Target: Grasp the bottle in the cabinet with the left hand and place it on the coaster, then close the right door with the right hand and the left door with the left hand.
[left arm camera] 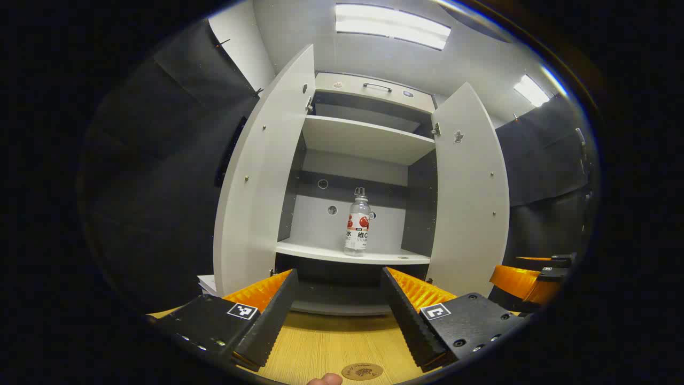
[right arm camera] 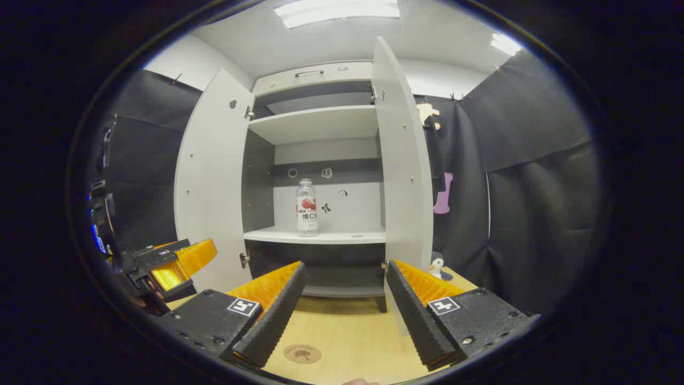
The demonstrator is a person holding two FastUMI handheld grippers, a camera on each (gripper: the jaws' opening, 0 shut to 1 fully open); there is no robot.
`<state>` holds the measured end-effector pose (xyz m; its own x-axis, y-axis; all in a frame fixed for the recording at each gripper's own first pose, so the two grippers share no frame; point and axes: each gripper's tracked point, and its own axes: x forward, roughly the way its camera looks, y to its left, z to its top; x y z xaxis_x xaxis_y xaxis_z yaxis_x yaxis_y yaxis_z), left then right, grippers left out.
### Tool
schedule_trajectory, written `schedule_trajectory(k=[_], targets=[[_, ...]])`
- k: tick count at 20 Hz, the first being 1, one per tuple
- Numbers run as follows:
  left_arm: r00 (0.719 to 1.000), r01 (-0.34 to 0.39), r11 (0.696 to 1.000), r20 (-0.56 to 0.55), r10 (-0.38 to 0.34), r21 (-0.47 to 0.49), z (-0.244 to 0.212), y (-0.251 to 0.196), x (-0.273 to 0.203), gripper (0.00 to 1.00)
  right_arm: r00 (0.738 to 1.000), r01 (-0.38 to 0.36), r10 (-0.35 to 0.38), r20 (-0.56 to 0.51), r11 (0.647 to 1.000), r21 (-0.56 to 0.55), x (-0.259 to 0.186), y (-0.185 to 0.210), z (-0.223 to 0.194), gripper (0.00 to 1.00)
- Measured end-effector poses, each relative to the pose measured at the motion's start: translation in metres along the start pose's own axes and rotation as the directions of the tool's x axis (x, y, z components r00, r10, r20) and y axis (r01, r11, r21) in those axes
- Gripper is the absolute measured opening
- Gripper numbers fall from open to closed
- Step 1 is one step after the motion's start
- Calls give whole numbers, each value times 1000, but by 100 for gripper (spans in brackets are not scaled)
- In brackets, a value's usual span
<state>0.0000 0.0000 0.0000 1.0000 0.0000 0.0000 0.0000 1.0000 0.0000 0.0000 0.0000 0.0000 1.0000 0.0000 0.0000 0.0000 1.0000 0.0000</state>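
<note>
Straight ahead of the left tool (left arm camera: 337, 278), in the left gripper view, the bottle (left arm camera: 358, 224) stands upright on the cabinet's lower shelf (left arm camera: 320, 250), framed almost in the gap between the fingers, which fits a reach meant to go straight in. This tool is spread wide and holds nothing, well short of the bottle. Both doors, left door (left arm camera: 256, 176) and right door (left arm camera: 470, 187), swing fully outward, leaving the opening free. Just below the tool, on the worktop (left arm camera: 331, 342), lies the round coaster (left arm camera: 362, 371), bare (the place the bottle should end up). Off to the tool's right, low, part of the other tool (left arm camera: 526, 280) shows.

Ahead of the right tool (right arm camera: 344, 280), in the right gripper view, the same bottle (right arm camera: 306, 208) sits a little left of the finger line. This tool is also wide and empty; it hangs back, probably waiting for its door. The right door (right arm camera: 403, 160) stands edge-on just beyond its right finger, near to hand for a push. The coaster (right arm camera: 302, 353) lies below, toward its left finger, with the left tool (right arm camera: 176, 262) farther left.
</note>
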Motion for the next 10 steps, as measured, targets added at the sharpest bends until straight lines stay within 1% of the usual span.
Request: schedule_trajectory(k=[1,2,3,5,6,7,8,10], targets=[[1000,1,1000,1,-1,4,0,1,0,99,1000,-2,2,-2,1000,0,0,0,0,100],[1000,-1,1000,2,1,8,1,1,0,99,1000,-4,4,-1,1000,-1,0,1,0,100],[1000,-2,1000,4,2,12,1,1,-1,95,1000,-5,5,3,1000,-2,0,2,1,99],[1000,-2,1000,9,2,15,2,1,-2,95,1000,-2,2,14,1000,-7,-1,2,4,100],[1000,-3,1000,5,3,15,2,1,-2,99,1000,-3,3,16,1000,-10,-1,3,4,99],[1000,-6,1000,1,6,16,1,2,-2,99,1000,-3,3,13,1000,-12,-1,2,3,99],[1000,-9,1000,-1,9,19,1,2,-2,95,1000,-4,4,13,1000,-12,-1,3,3,99],[1000,-16,1000,-3,16,22,1,3,-3,95,1000,-7,7,10,1000,-6,-1,5,2,100]])
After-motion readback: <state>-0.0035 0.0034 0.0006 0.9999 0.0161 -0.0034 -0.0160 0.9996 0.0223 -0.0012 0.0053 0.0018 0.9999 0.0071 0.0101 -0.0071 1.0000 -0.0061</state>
